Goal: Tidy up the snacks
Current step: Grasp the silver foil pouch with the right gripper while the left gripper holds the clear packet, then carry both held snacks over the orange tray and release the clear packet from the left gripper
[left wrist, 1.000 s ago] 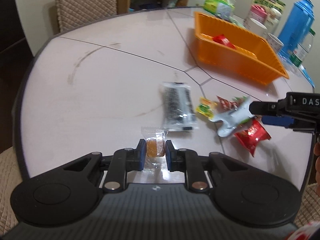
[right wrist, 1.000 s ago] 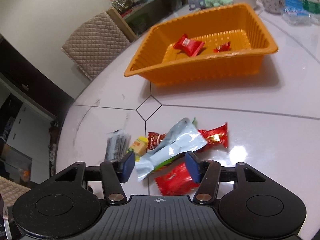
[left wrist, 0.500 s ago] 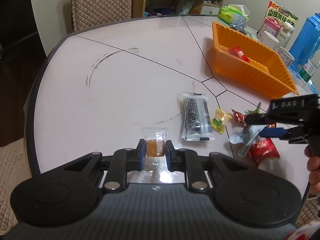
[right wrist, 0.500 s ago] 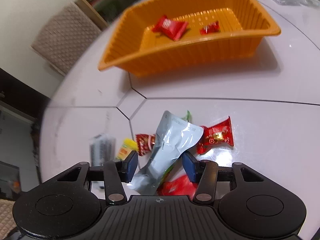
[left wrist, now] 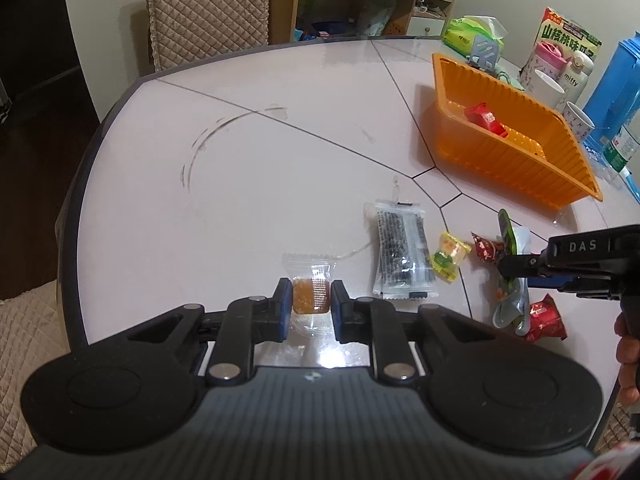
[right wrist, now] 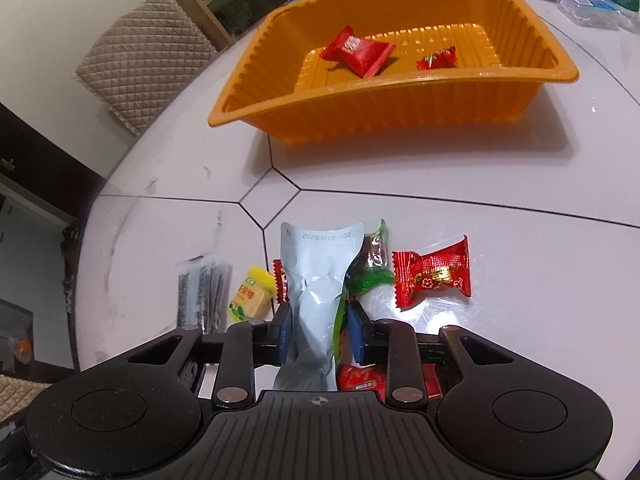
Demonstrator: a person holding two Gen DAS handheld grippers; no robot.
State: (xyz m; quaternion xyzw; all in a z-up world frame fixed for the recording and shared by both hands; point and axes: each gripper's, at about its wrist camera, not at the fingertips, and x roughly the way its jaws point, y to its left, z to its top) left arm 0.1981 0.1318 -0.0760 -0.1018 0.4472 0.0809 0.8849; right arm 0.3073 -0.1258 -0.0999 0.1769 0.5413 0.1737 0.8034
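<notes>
My left gripper [left wrist: 310, 304] is shut on a clear-wrapped orange jelly candy [left wrist: 310, 294] held just above the table. My right gripper [right wrist: 319, 330] is shut on a pale grey snack pouch [right wrist: 316, 280] and shows in the left wrist view [left wrist: 520, 266] at the right. The orange tray [right wrist: 400, 108] holds two red candies [right wrist: 356, 54]. On the table lie a black seaweed pack [left wrist: 402, 256], a yellow candy [left wrist: 450, 255], a red candy [right wrist: 434, 274] and a green-wrapped snack [right wrist: 374, 264]. Another red packet [right wrist: 362, 380] lies under my right gripper.
Cups [left wrist: 550, 86], a blue thermos [left wrist: 616, 84], a snack box [left wrist: 568, 38] and a tissue pack [left wrist: 474, 34] stand beyond the tray. A quilted chair [left wrist: 208, 8] and shelves are behind the table. The table's curved edge [left wrist: 76, 184] runs along the left.
My right gripper has closed on the grey pouch and lifted its end. My left gripper has risen and pulled back with the jelly candy.
</notes>
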